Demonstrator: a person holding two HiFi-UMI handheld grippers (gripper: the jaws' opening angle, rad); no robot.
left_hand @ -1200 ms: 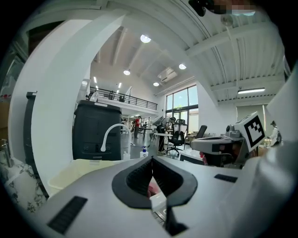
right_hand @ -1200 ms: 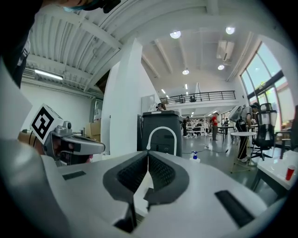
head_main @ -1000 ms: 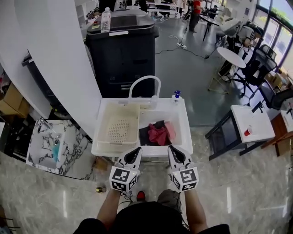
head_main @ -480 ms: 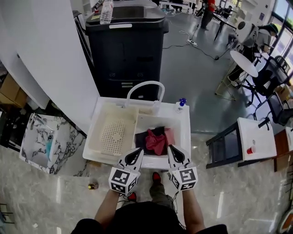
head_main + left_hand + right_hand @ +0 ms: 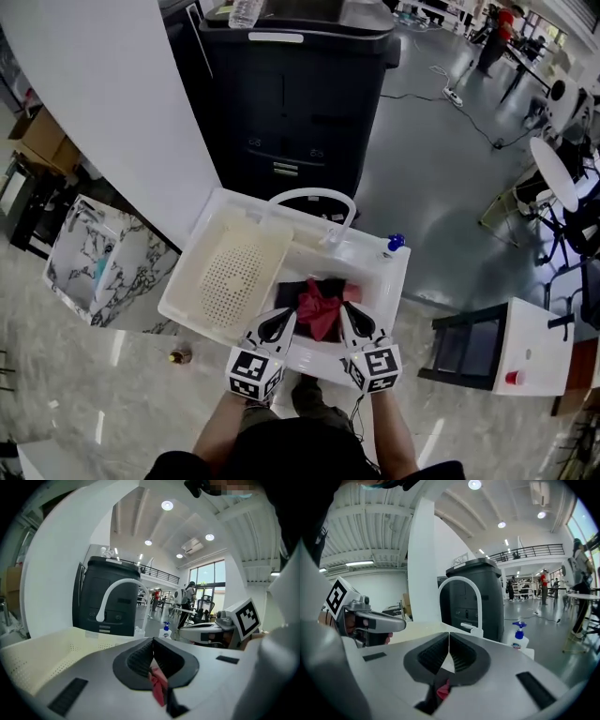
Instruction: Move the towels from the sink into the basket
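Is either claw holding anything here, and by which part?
Nothing held: left claw and right claw are both shut and empty, near the towels in the sink.

Two tools are in play: the left tool [image 5: 283,317] and the right tool [image 5: 346,313]. Just ahead of their tips is one sink [image 5: 398,279] with towels [image 5: 317,305], one red and one black for certain. Left of the left tool is one basket [image 5: 225,272]. Beyond are one faucet [image 5: 477,606], one pump bottle [image 5: 395,243] and one black bin [image 5: 300,103].
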